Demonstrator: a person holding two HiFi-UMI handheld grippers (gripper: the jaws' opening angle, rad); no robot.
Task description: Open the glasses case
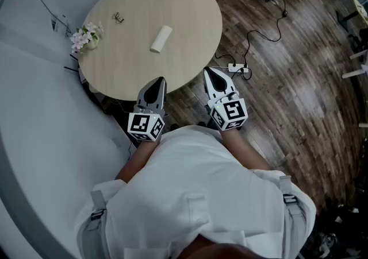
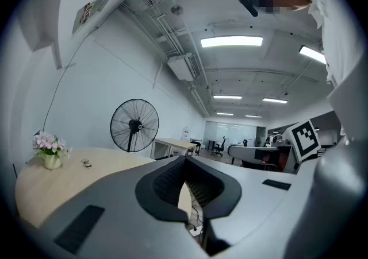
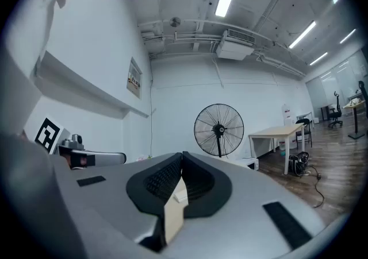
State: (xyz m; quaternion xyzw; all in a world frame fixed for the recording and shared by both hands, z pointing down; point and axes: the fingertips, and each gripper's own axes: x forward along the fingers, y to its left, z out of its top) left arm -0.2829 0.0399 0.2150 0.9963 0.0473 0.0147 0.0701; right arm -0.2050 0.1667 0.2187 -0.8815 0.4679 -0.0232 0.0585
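Observation:
A white, closed glasses case [image 1: 161,39] lies near the middle of the round pale wooden table [image 1: 190,16]. A pair of glasses [image 1: 118,18] rests farther back on the left. My left gripper [image 1: 157,82] hovers at the table's near edge, jaws together and holding nothing. My right gripper [image 1: 209,72] hangs just off the near right edge over the floor, also shut and empty. Both are well short of the case. In the left gripper view the closed jaw tips [image 2: 185,159] point across the table [image 2: 69,177]; in the right gripper view the tips [image 3: 183,154] meet too.
A small pot of pink flowers [image 1: 85,38] stands at the table's left edge, by the white wall. On the wooden floor to the right lie a power strip [image 1: 237,68] and its black cable. A pedestal fan [image 3: 218,129] stands beyond the table.

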